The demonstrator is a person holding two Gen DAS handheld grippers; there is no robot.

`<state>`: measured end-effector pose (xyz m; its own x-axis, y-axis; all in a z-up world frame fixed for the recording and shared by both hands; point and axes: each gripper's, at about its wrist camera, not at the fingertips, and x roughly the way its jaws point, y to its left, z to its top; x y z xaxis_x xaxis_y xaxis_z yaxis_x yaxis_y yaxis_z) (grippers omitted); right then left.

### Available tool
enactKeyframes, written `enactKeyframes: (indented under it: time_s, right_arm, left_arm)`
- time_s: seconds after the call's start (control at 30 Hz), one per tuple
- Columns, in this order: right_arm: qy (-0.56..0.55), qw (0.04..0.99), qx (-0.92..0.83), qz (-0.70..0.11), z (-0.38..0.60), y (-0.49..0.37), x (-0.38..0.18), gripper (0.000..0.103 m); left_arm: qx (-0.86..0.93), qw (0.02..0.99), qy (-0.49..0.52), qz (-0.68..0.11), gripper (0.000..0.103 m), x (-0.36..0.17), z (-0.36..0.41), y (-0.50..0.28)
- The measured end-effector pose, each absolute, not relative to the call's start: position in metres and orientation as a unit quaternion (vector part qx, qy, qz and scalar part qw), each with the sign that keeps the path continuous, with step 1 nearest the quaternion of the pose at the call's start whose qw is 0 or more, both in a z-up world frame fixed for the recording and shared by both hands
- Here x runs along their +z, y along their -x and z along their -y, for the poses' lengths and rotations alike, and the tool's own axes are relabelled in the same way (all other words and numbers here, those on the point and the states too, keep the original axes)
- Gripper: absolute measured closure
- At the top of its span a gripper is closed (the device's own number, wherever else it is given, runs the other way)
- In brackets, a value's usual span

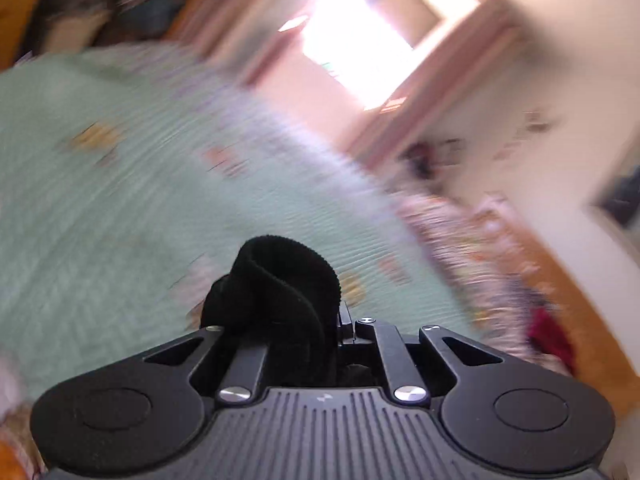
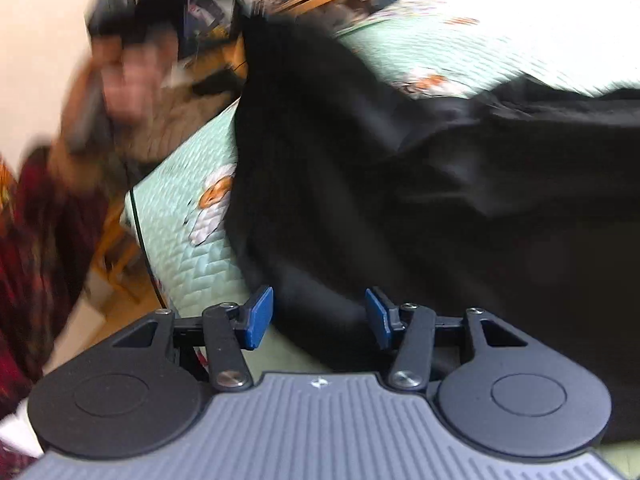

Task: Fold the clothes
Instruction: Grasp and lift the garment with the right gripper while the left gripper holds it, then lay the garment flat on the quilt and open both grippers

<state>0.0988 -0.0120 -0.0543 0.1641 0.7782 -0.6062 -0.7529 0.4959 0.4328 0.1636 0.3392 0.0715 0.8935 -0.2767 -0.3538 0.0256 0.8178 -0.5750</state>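
Black garment (image 2: 400,168) — stretched from bed toward upper left.

No readable text, label, brand, number or sign shows in either wrist view.

Left hand-held gripper (image 1: 316,316): jaws drawn nearly together, clamped on a bunched fold of black ribbed fabric (image 1: 280,280) that stands up between the linkage arms; view tilted, strongly blurred. Right hand-held gripper (image 2: 318,316): jaws about half apart, blue pads (image 2: 258,318) facing each other, nothing pinched; the black cloth lies just beyond the tips and contact cannot be told. In the right wrist view, upper left, the person's left hand (image 2: 128,80) is raised, heavily blurred, with a tan sleeve (image 2: 172,136) below it.
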Motion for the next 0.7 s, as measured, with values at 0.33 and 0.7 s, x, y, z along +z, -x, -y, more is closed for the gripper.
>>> enactKeyframes:
  time_s: [0.33, 0.7]
  right_arm:
    - [-0.003, 0.766, 0.482, -0.425, -0.077, -0.137, -0.067, 0.038]
    - [0.022, 0.780, 0.487, -0.393, -0.045, -0.117, -0.068, 0.039]
  left_arm:
    - [0.254, 0.872, 0.126, -0.399, 0.073, -0.001, -0.393, -0.203]
    - [0.294, 0.893, 0.121, -0.318, 0.002, 0.004, -0.363, -0.134]
